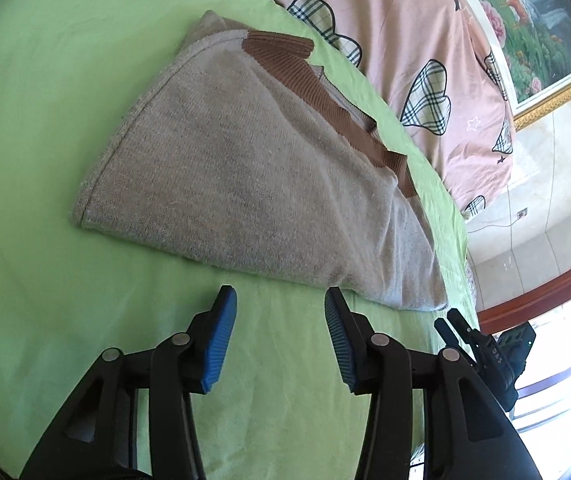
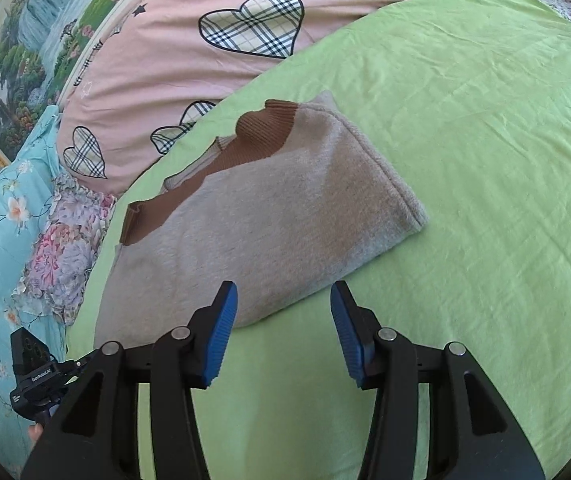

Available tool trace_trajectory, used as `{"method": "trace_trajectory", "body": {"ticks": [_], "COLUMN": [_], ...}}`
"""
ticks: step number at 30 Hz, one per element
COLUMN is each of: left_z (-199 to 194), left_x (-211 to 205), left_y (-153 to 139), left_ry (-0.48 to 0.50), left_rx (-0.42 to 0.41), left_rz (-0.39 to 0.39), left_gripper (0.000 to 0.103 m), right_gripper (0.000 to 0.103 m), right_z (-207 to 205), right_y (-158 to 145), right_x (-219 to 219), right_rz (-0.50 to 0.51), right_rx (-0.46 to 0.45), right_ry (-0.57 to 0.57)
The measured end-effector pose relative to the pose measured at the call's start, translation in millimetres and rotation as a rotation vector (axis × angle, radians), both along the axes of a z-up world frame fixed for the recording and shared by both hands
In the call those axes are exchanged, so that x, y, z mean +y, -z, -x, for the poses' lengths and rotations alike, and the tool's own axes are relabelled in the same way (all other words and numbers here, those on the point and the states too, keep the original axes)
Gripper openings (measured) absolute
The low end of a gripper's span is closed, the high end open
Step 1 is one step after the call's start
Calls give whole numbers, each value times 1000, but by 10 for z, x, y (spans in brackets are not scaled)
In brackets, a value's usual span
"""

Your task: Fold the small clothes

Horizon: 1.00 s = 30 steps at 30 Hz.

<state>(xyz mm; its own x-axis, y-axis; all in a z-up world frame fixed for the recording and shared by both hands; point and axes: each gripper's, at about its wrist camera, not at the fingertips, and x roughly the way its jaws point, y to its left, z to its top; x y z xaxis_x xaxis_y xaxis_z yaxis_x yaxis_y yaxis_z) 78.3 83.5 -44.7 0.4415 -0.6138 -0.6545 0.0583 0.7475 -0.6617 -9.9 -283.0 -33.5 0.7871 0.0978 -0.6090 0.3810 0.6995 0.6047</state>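
A small grey knit garment (image 1: 245, 176) with brown ribbed trim (image 1: 325, 96) lies folded flat on the green sheet (image 1: 45, 160). It also shows in the right wrist view (image 2: 277, 216). My left gripper (image 1: 279, 300) is open and empty, just short of the garment's near edge. My right gripper (image 2: 283, 296) is open and empty, its left finger (image 2: 223, 316) over the garment's near edge. The right gripper also shows at the lower right of the left wrist view (image 1: 451, 322).
A pink quilt with plaid hearts (image 2: 245, 32) borders the sheet's far side. A light blue floral quilt (image 2: 1, 232) and a floral cloth (image 2: 69, 236) lie beyond the garment's left end. A framed landscape picture (image 1: 533, 28) hangs on the wall. A window (image 1: 557, 344) is at the right.
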Motion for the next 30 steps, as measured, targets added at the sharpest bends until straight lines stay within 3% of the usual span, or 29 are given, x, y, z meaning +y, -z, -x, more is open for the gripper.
{"method": "trace_trajectory", "body": {"ticks": [6, 12, 18, 21, 22, 24, 30], "left_z": [-69, -252, -470, -592, -627, -685, -626], "left_x": [47, 216, 292, 314, 318, 303, -39], "left_y": [94, 230, 247, 227, 212, 155, -338], "left_ry": [-64, -158, -239, -268, -273, -266, -184], "left_rx": [34, 82, 48, 33, 27, 5, -158], "left_rz": [59, 190, 211, 198, 184, 144, -26], "left_gripper": [55, 57, 57, 47, 33, 17, 10], "right_gripper": [51, 52, 52, 52, 52, 52, 52], "right_z": [30, 12, -66, -111, -123, -147, -210], "right_y": [-34, -72, -107, -96, -87, -69, -103], "right_x": [132, 219, 262, 265, 264, 255, 156], "right_rz": [-9, -16, -20, -26, -31, -39, -32], "right_rx": [-13, -22, -28, -29, -28, -26, -39], "right_ry": [-33, -63, -92, -99, -99, -101, -108]}}
